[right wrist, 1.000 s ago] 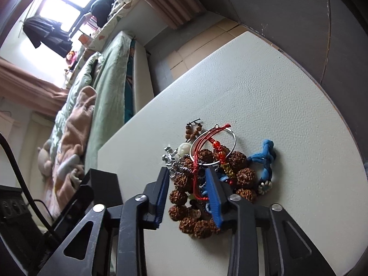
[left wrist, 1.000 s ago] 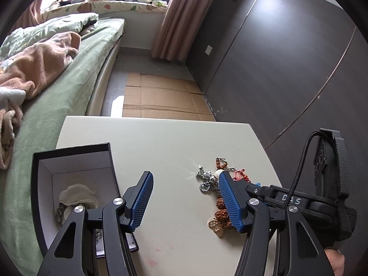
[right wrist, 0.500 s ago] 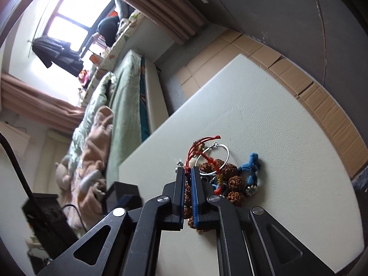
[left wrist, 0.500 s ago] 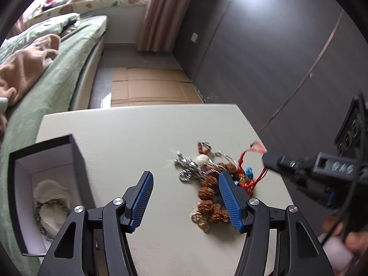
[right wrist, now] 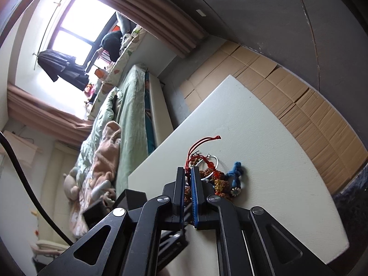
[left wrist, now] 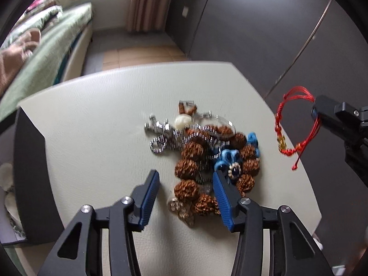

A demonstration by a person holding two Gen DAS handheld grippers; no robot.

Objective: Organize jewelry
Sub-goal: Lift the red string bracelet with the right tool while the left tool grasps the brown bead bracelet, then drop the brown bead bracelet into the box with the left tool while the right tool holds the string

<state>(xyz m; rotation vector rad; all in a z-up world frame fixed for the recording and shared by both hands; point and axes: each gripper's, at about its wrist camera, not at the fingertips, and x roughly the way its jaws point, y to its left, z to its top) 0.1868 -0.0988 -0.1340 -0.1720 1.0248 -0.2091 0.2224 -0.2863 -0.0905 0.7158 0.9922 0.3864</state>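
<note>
Bright window with pink curtains, green-covered bed, dark wall panels, cardboard on floor.

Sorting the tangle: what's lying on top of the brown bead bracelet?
A silver chain and blue cord bracelet cross the brown bead bracelet; anything beneath stays hidden.

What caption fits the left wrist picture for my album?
Open left tongs hover over tangled brown seed-bead jewelry while right tongs lift a red cord bracelet.
</note>
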